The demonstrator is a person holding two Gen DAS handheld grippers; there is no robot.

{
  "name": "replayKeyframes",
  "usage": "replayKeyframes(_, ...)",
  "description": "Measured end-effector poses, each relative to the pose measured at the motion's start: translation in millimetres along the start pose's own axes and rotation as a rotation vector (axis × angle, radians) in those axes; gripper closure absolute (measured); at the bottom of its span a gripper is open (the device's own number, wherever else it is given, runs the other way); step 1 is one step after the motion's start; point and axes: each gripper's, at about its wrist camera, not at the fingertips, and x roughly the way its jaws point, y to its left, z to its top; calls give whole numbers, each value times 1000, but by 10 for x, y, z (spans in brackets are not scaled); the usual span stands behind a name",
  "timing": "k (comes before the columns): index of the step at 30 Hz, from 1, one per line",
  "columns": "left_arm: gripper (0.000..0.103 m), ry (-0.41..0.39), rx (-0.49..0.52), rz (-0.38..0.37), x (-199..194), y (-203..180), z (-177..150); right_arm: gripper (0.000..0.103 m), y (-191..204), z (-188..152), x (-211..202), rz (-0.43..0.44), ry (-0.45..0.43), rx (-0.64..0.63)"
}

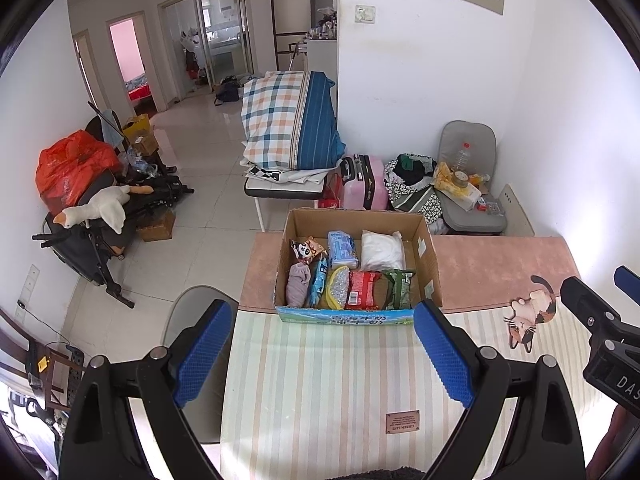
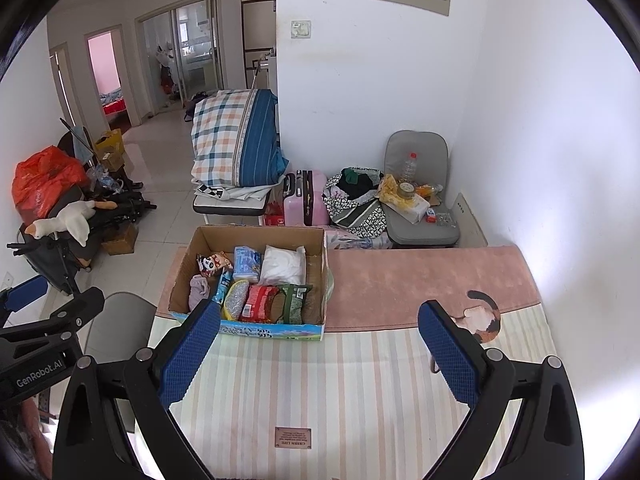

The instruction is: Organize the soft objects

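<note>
Both hand-held grippers, left [image 1: 322, 354] and right [image 2: 318, 354], spread empty above striped mat [image 1: 320, 380]; cardboard box [image 1: 432, 264] beyond.

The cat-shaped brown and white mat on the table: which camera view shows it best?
The left wrist view: the cat-shaped brown and white mat lies fully visible there, face and tail included. In the right wrist view the mat is partly hidden behind a blue-padded finger of the right gripper.
</note>
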Motion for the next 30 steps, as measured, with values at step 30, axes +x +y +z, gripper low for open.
replayKeyframes(30, 10, -3, -3, -21, -89, -55, 23, 2, 22, 17, -83, 22, 4, 9)
